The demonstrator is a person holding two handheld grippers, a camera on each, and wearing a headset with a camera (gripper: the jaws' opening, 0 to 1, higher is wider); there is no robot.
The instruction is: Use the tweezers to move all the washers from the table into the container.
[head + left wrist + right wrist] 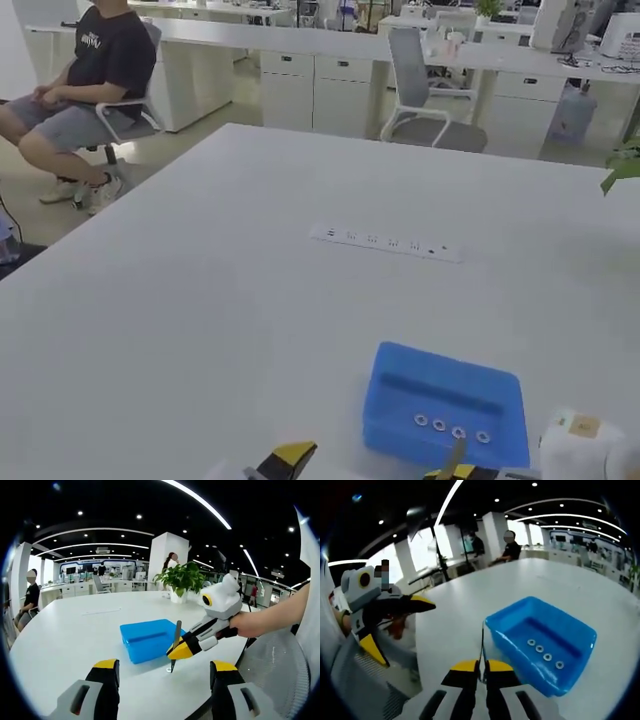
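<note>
Head view: how many washers (459,432) are in?

— Four, lying in a row on the floor of the blue container (440,362), toward its near side. The right gripper view gives the same count.

Where does the container sit?

— On the table (200,300), near and to the right, well apart from the power strip (388,243) farther out.

And the tweezers (176,632)?

— The right gripper (183,650) is clamped on them, with its jaws closed tight on the handle. In the left gripper view they point down, with the tip at the tabletop just beside the container's near edge. Whether the tip pinches a washer is too small to tell.

The left gripper (164,669)?

— Its jaws are wide apart with nothing between them. It hangs to the left of the container and does not touch it.

So how far along?

— Far, I'd say. Four washers are delivered, and I can make out none loose on the stretch of table around the container. But the strip nearest the person is cut off in the head view, so one or more may be waiting there. If the tweezers are at a washer now, that pick and drop is what is left. Otherwise the job looks done.
</note>
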